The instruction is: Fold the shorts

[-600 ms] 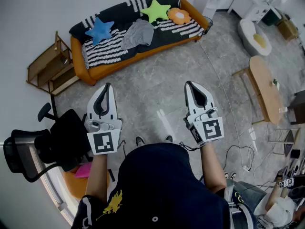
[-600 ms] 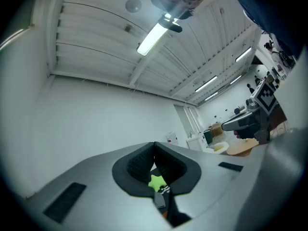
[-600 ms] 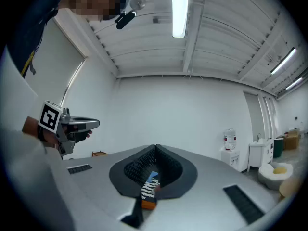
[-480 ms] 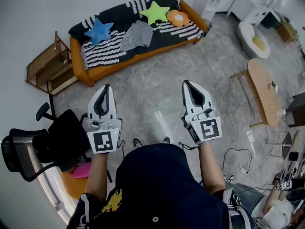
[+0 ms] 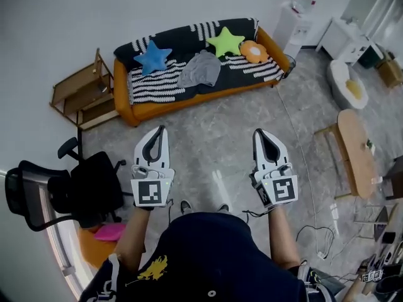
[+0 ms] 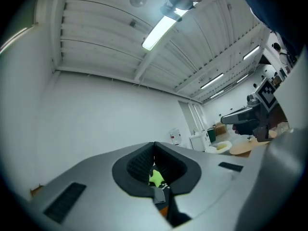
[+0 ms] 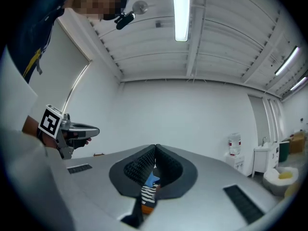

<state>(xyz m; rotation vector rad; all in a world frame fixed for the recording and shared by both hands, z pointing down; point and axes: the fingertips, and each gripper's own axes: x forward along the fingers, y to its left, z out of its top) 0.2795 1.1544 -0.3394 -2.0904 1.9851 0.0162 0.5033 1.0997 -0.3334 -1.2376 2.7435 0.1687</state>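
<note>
Grey shorts (image 5: pixel 200 68) lie crumpled on the striped cover of an orange sofa (image 5: pixel 195 96) across the room in the head view. My left gripper (image 5: pixel 160 129) and my right gripper (image 5: pixel 257 132) are held out side by side over the grey floor, far short of the sofa. Both are shut with nothing between the jaws. In the left gripper view the left gripper (image 6: pixel 154 144) has its tips together; a sliver of green cushion shows through the gap below. In the right gripper view the right gripper (image 7: pixel 155 147) is likewise shut, with blue cushion and striped cover behind.
On the sofa lie a blue star cushion (image 5: pixel 152 56), a green star cushion (image 5: pixel 226 41) and an orange cushion (image 5: pixel 254 51). A wooden shelf (image 5: pixel 82 97) stands left of it, a black office chair (image 5: pixel 69 190) at my left, a wooden table (image 5: pixel 354 151) at right, a water dispenser (image 5: pixel 296 21) beyond.
The head view has shifted so the sofa sits more centred. Both grippers stay shut, held out in front as before.
</note>
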